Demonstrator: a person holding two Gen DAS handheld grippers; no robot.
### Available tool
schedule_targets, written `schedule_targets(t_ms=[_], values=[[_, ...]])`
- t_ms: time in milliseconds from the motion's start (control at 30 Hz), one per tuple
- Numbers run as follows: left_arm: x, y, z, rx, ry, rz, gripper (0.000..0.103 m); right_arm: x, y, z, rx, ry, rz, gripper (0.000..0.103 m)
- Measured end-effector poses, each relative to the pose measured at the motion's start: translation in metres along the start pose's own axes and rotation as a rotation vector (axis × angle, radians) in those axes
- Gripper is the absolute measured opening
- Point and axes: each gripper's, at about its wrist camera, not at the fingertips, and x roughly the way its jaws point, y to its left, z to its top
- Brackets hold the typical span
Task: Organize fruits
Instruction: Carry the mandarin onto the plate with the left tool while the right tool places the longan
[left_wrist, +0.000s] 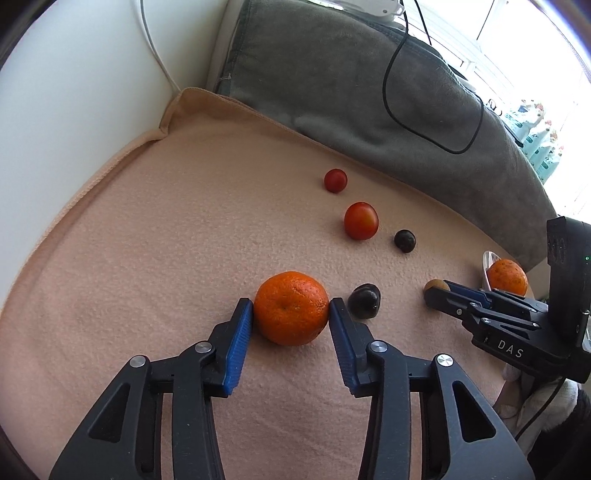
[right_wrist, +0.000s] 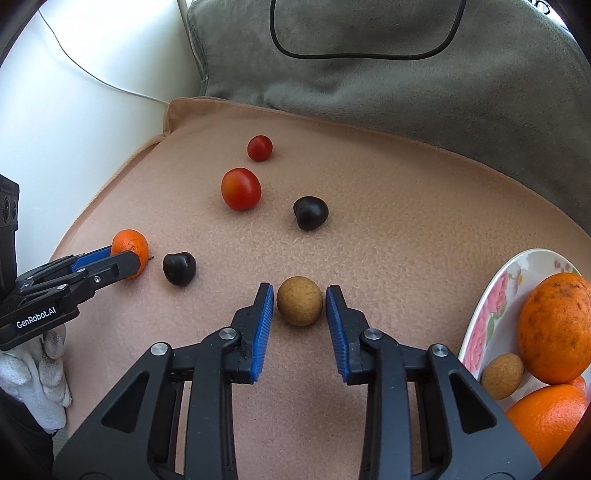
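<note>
Fruits are lying scattered on the peach fleece cloth (right_wrist: 406, 206), and I am working two of them at once. My left gripper (left_wrist: 291, 308) is clamping the round orange mandarin (left_wrist: 291, 308), its blue ribbed pads touching the peel on both sides. My right gripper (right_wrist: 299, 301) is closing its tips against the small tan, rough-skinned round fruit (right_wrist: 299, 301), with hardly any gap showing on either side, so I am judging it gripped. Both fruits are sitting on the cloth, not yet lifted.

The white floral plate (right_wrist: 491, 310) at my right is already holding two large oranges (right_wrist: 554, 328) and another tan fruit (right_wrist: 502, 376), so I am taking it for the destination.

What I am worrying about: the tan fruit is small and hard and only the pad tips are on it, so it may pop out as I lift. The dark cherry (left_wrist: 364, 301) is lying just beside my left gripper's outer finger, so a sideways move could set it rolling. The plate is crowded, so a dropped fruit may roll off.
</note>
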Motion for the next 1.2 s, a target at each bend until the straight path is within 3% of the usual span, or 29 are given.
schedule_targets(t_ms=[633, 1200], values=[[-0.025, -0.013, -0.004, 0.011, -0.045, -0.008, 0.040, -0.031, -0.004, -0.004, 0.016, -0.059, 0.021, 0.026], [-0.044, -0.069, -0.005, 0.095, -0.083, -0.081, 0.039, -0.102, -0.024, -0.027, 0.055, -0.183, 0.026, 0.026]])
